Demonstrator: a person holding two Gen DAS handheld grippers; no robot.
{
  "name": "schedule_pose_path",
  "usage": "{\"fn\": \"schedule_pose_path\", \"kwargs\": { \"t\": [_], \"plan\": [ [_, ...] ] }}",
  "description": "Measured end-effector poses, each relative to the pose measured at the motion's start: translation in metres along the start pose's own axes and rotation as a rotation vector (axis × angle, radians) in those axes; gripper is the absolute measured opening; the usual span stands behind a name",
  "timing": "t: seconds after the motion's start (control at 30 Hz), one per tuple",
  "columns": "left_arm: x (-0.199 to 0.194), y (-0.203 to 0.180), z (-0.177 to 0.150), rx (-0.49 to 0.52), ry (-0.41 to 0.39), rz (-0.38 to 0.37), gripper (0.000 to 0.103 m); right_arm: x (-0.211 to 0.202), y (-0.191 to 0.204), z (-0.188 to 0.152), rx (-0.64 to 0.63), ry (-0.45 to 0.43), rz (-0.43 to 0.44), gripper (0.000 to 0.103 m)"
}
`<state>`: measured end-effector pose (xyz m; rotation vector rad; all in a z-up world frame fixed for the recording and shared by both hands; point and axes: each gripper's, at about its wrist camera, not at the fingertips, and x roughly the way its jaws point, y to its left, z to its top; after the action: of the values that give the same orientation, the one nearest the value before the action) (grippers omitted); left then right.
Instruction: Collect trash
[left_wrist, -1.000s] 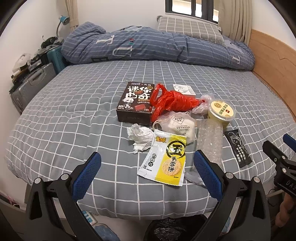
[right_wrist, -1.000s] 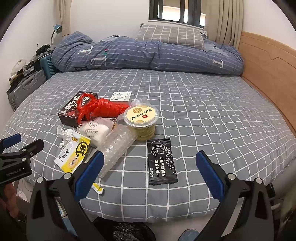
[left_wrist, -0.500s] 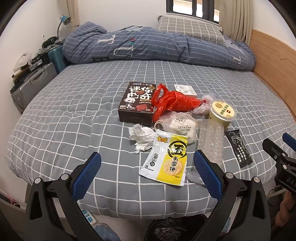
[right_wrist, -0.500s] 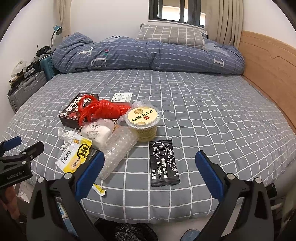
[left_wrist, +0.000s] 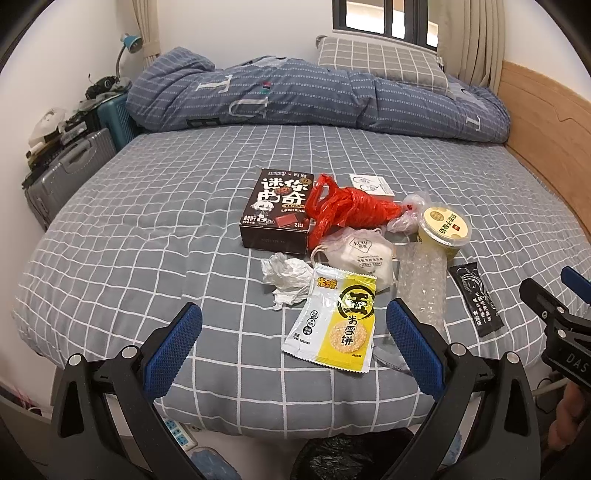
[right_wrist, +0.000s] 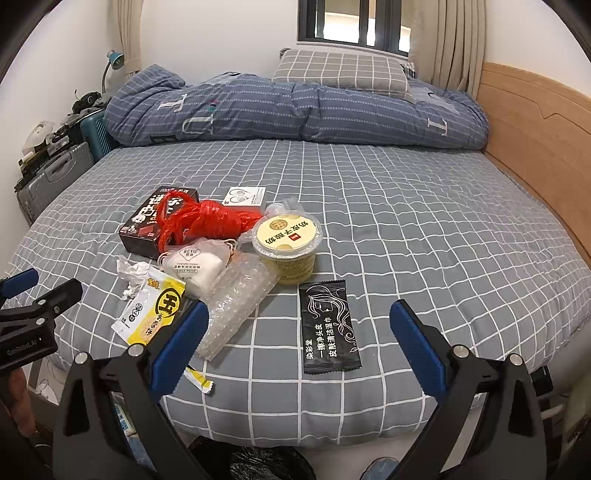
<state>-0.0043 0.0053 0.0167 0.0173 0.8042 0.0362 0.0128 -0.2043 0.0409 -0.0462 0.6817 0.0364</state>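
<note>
Several bits of trash lie near the bed's (left_wrist: 147, 221) close edge, both grippers wide apart and empty.
Left view: left gripper (left_wrist: 293, 328) faces the snack wrapper (left_wrist: 332, 317), light, slippery, best pinched by an edge. Right view: right gripper (right_wrist: 299, 328) faces the flat black sachet (right_wrist: 328, 326); the yogurt cup (right_wrist: 286, 243) beyond is stiffer.

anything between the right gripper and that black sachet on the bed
Nothing visible. The right gripper is open and holds nothing, and the black sachet lies flat on the bed in line with the gap between its fingers. The bubble wrap lies apart, to its left.
</note>
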Motion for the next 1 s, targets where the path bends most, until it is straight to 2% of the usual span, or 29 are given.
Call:
{"fn": "schedule_pose_path", "kwargs": {
  "t": [1.0],
  "plan": [
    [-0.0023, 0.0005, -0.0005, 0.002, 0.001, 0.01, 0.097, -0.0004, 0.0005, 0.001, 0.001, -0.004, -0.002, 0.095]
  ]
}}
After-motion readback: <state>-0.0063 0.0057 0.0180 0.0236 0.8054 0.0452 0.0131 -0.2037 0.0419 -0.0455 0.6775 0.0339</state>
